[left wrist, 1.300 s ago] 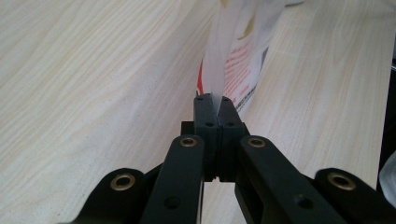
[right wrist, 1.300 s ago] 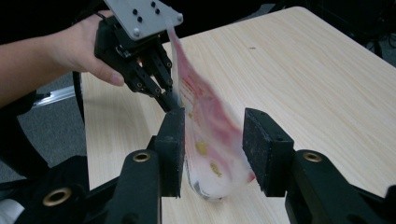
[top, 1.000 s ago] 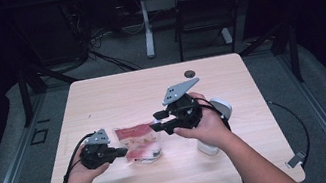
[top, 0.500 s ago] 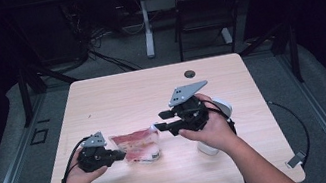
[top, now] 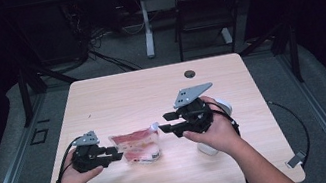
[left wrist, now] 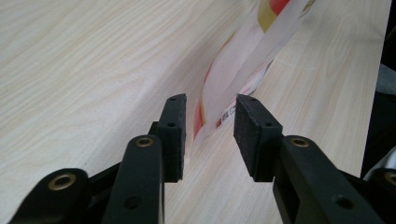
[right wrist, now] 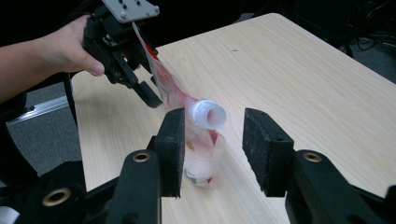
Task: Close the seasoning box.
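High view shows me the spouted pouch (top: 137,145) lying on the table (top: 116,97) between my two tools, red-and-white print up, its white spout (top: 155,126) pointing toward the right gripper (top: 165,124). My left gripper (top: 114,153) sits at the pouch's far end; its jaws have just been opening, and in the left gripper view the flat edge of the pouch (left wrist: 243,70) stands between the pads (left wrist: 173,126) with a gap on either side, so nothing is clamped there now. In the right gripper view the right jaws stand wide, the open spout (right wrist: 208,113) just ahead of them and slightly toward the left pad, untouched.

To do this well, I judge I should take the spout next: centre it between the right pads before closing, come in level, and grip the rigid neck rather than the soft film. The pouch is loose and light, so a nudge could skid it; I would keep the left tool close to steady it.
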Motion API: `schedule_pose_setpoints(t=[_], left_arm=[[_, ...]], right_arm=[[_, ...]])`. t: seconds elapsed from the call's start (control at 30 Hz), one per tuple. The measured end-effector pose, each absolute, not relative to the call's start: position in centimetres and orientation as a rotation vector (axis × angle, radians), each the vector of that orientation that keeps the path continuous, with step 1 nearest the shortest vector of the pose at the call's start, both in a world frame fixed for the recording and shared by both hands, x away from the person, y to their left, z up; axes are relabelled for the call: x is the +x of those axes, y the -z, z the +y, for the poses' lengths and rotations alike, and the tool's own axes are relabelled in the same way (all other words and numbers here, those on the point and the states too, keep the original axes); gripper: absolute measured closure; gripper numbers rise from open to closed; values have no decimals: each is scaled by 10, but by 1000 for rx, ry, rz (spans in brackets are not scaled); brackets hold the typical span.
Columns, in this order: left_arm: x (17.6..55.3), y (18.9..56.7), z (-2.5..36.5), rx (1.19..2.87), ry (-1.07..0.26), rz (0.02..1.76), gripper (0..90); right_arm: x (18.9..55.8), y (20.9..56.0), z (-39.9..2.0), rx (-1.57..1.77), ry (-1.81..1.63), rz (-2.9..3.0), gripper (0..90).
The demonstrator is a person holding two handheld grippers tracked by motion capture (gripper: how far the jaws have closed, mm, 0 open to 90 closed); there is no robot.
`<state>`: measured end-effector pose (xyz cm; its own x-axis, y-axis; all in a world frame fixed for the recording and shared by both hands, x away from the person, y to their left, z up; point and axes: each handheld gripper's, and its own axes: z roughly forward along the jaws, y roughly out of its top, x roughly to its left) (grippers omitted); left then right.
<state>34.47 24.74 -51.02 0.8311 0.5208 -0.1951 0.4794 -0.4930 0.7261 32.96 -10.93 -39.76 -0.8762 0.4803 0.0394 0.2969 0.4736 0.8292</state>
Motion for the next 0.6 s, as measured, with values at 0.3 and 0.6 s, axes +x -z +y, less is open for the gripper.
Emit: schedule_pose_setpoints(t=[0.3,0.6], left_arm=[[342,502,258,2167,-83,742,617],[341,495,265,2150,-108,743,614]], right_arm=[[325,400,-119,706,-1345,2493,559],[325,408,-134,775,-1319,2458,554]])
